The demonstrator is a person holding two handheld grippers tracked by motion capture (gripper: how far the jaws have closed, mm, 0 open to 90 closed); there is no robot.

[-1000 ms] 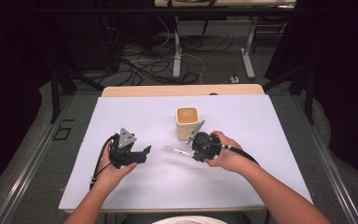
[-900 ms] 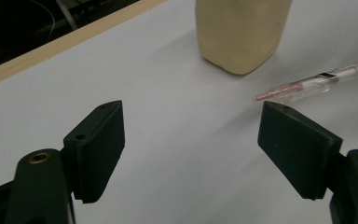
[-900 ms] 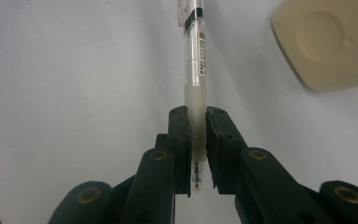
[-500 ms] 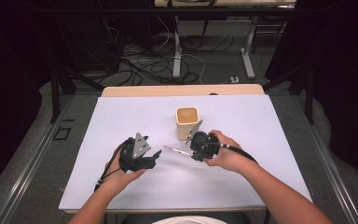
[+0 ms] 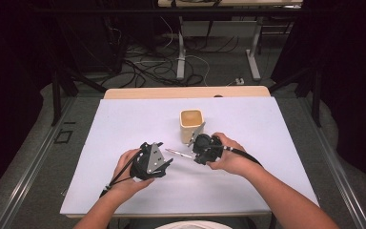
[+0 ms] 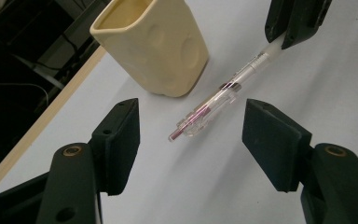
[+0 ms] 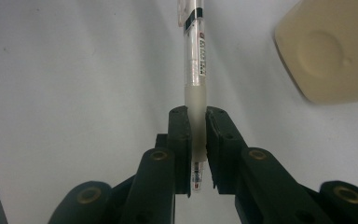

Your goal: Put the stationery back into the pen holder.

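One pen (image 5: pixel 180 153) lies level above the table (image 5: pixel 267 143), long axis left-right, clip end pointing left; your right gripper (image 5: pixel 196 149) clamps it beside the cup (image 5: pixel 191 124). Your left gripper's (image 5: pixel 167 165) jaws, just closing, stand apart around nothing.

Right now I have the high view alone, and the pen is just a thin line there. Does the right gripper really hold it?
Observer: Yes. The right gripper view shows the right gripper shut on the pen, its pads pressing the frosted grip section.
Operator: Has the left one taken the other end?
Observer: No. In the left gripper view the left gripper has just been closing, but its pads stand clear of the pen's clip end, which lies between them.
Operator: Is the pen touching the cup?
Observer: No. The left gripper view shows a strip of white table between the pen and the cream cup.
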